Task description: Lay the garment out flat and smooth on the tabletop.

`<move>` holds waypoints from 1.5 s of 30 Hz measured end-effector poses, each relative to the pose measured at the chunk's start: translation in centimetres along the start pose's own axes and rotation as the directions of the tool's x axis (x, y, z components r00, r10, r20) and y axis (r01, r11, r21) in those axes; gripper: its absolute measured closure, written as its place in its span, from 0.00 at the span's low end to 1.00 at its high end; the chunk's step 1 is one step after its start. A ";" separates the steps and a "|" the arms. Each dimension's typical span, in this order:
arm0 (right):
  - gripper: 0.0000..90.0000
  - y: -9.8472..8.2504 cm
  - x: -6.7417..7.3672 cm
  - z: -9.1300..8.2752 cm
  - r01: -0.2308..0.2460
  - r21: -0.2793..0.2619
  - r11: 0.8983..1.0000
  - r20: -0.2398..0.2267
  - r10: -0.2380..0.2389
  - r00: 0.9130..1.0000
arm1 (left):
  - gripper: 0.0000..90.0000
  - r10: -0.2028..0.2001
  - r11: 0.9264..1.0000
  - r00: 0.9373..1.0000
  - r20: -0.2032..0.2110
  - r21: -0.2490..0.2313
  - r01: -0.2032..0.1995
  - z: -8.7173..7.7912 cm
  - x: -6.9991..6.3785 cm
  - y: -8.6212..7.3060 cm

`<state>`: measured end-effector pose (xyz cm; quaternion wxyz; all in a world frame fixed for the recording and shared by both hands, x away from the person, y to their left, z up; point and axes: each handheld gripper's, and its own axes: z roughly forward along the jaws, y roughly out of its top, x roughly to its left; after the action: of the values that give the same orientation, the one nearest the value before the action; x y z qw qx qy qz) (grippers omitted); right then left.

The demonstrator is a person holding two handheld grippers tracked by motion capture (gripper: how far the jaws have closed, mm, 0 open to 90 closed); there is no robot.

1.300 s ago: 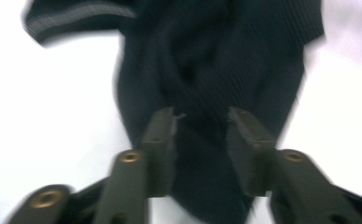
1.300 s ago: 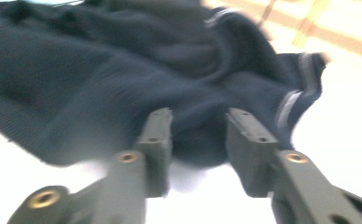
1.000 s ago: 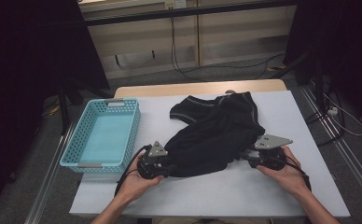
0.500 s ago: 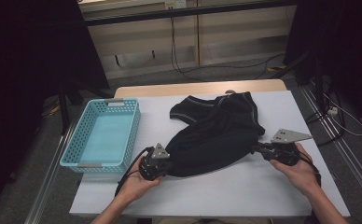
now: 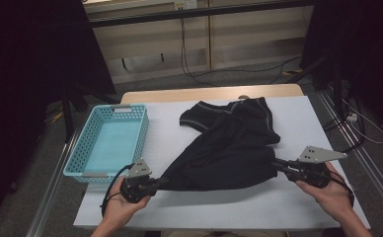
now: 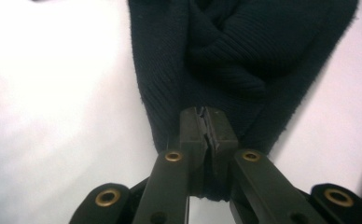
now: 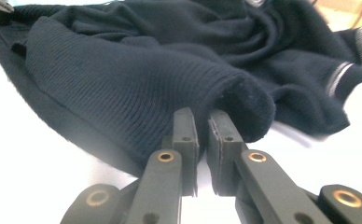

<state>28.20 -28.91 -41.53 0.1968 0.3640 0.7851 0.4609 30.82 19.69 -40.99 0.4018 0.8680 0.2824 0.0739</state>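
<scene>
Dark navy knit garment [image 5: 231, 148] lies on the white surface [image 5: 298, 207], just right of the light blue basket [image 5: 109, 143], which sits at the surface's left edge. Left tool [image 5: 156, 181] sits at the garment's near-left corner, in front of the basket's near end; jaws have just been closing and are now clamped on the garment, with ribbed fabric [image 6: 226, 51] pinched between the pads in the left gripper view. Right tool [image 5: 278, 164] sits at the garment's near-right corner, well apart from the basket; jaws have also just been closing and are now clamped on a rolled fold of the garment [image 7: 137, 84], with a narrow gap between the pads where the cloth sits. The garment's near edge is stretched taut between the two tools, the lower part drawn into a wide fan. Its far part is bunched, with pale-striped trim [image 5: 199, 121] on the side facing the basket. Left hand [image 5: 123, 210] and right hand [image 5: 330, 190] hold the tools at the near side of the surface, in front of the garment
</scene>
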 end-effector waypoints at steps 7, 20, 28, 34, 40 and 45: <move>0.92 -1.3 0.5 0.3 0.017 0.056 0.998 0.016 -0.018 1.000 | 0.84 -0.010 1.000 1.000 0.026 0.024 0.009 0.1 -1.0 -0.9; 0.65 -0.1 2.0 4.8 0.098 0.127 0.987 -0.041 -0.093 0.995 | 0.55 0.125 0.984 0.991 0.047 0.126 -0.130 6.0 -2.8 2.7; 0.52 -0.9 3.7 5.9 0.145 0.149 0.978 -0.112 -0.129 0.985 | 0.47 0.173 0.975 0.983 0.055 0.130 -0.179 6.5 -2.8 1.7; 0.54 -1.1 4.7 6.8 0.167 0.197 0.966 -0.154 -0.138 0.978 | 0.66 0.199 0.964 0.980 0.007 0.179 -0.197 5.5 -2.8 1.0; 0.96 -1.1 4.7 6.3 0.204 0.204 0.957 -0.150 -0.176 0.973 | 0.91 0.123 0.981 0.992 0.023 0.149 -0.125 3.6 -1.1 0.4; 0.99 -1.3 3.8 5.1 0.231 0.239 0.943 -0.085 -0.217 0.972 | 0.92 0.101 0.988 0.995 0.018 0.118 -0.102 1.9 -0.9 -0.2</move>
<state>28.50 -23.46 -45.12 0.1784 0.2806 0.8780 0.3443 30.63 18.04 -42.28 0.3467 0.9041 0.2392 0.0720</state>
